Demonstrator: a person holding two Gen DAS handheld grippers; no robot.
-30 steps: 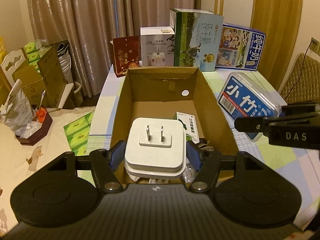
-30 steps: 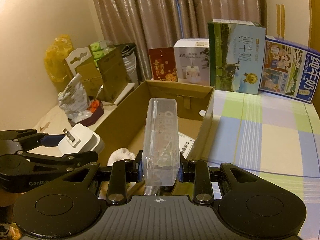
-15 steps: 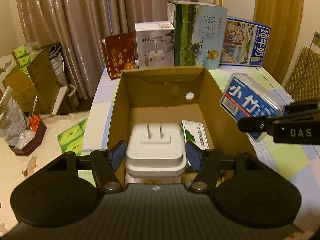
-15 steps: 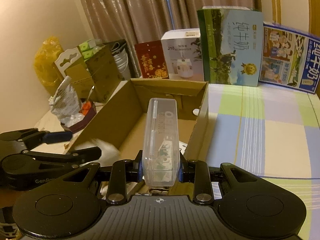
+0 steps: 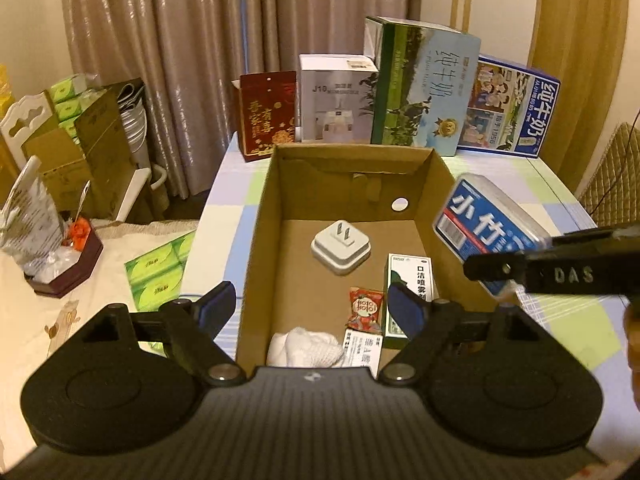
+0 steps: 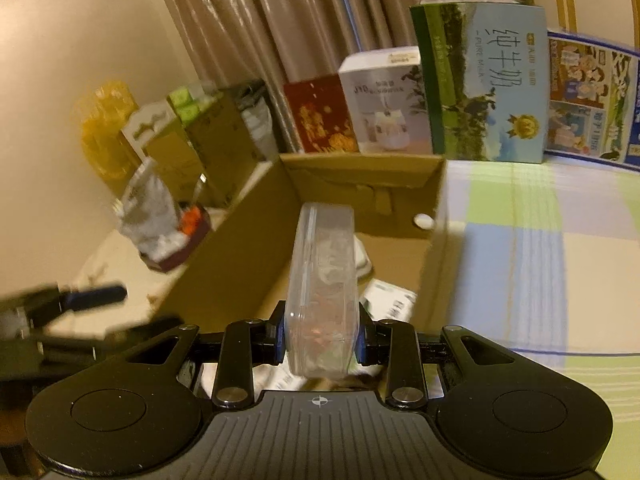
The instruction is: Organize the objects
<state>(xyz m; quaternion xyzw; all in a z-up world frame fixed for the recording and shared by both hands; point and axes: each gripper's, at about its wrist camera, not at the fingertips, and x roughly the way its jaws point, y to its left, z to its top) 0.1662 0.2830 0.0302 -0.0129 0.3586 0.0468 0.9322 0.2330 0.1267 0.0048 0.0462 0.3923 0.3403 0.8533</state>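
Note:
An open cardboard box stands on the checked table. A white plug adapter lies on its floor, prongs up. My left gripper is open and empty above the box's near end. My right gripper is shut on a clear plastic box with a blue label, held on edge above the cardboard box. In the left wrist view the clear box hangs over the box's right wall, with the right gripper's fingers on it.
Inside the cardboard box lie a green-white carton, a red candy wrapper, a white cloth and a paper slip. Milk cartons, a white box and a red box stand behind. Clutter lies left.
My left gripper has opened and let go of the white adapter, which now lies in the cardboard box. The right gripper has moved closer over the box with the clear box.

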